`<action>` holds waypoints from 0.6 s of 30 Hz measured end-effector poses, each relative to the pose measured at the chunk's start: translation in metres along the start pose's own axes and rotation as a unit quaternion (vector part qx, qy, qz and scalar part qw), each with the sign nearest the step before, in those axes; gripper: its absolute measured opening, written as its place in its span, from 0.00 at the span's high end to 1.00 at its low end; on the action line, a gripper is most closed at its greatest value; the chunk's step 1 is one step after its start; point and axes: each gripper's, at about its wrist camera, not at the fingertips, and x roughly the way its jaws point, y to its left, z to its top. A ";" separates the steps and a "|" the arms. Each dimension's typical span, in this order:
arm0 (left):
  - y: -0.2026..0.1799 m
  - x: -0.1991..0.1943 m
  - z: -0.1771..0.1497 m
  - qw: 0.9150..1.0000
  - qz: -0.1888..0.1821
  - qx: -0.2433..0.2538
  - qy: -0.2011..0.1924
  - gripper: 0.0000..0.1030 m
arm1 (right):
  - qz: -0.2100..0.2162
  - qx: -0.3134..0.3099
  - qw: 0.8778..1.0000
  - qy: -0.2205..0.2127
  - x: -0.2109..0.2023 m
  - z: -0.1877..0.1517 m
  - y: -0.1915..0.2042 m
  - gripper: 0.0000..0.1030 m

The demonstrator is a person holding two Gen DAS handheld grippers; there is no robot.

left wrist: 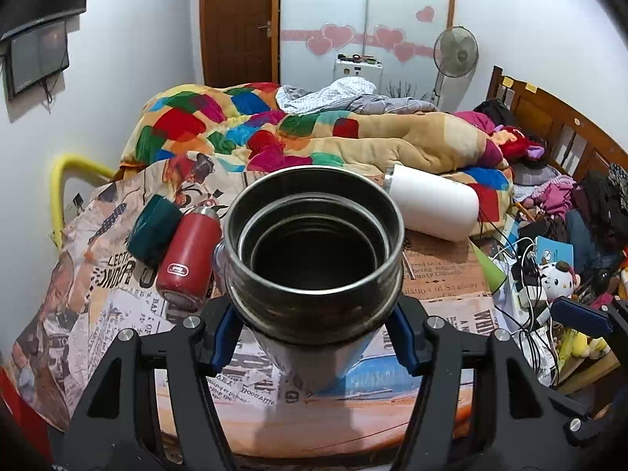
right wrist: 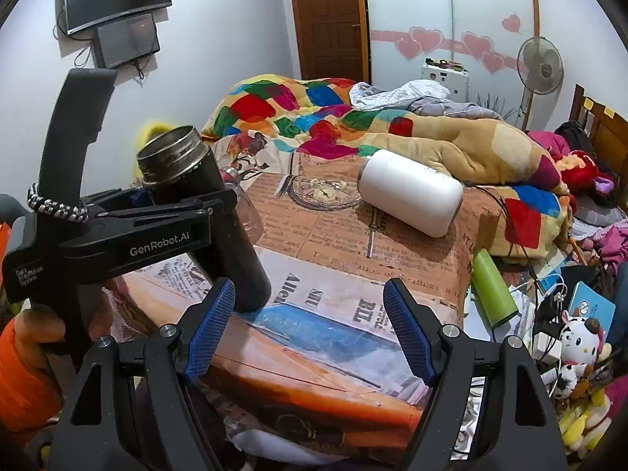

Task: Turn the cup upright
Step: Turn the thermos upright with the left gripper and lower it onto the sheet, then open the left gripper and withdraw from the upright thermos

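A dark steel cup [left wrist: 314,259] with a threaded open mouth stands nearly upright, tilted a little, with its base on the newspaper-print cloth [right wrist: 333,306]. My left gripper [left wrist: 314,337] is shut on its body just below the rim. In the right wrist view the same cup [right wrist: 204,212] shows at the left, held by the left gripper's black body [right wrist: 117,235]. My right gripper [right wrist: 310,325] is open and empty, low over the cloth to the right of the cup.
A white cup [left wrist: 431,206] lies on its side at the back right. A red bottle [left wrist: 188,253] and a dark green cup [left wrist: 153,231] lie at the left. A green bottle [right wrist: 492,288] lies off the right edge. A colourful blanket [left wrist: 314,133] is behind.
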 end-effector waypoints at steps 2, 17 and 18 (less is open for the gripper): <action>-0.002 0.000 0.000 1.000 0.001 0.006 0.002 0.38 | 0.001 0.003 1.000 -0.001 -0.001 0.000 -0.001 0.27; 0.017 -0.110 0.004 0.997 -0.048 -0.007 -0.059 0.37 | -0.004 0.017 0.997 -0.081 -0.064 0.015 0.009 0.27; 0.019 -0.122 0.004 0.996 -0.048 -0.004 -0.071 0.36 | -0.006 0.018 0.995 -0.097 -0.076 0.016 0.012 0.27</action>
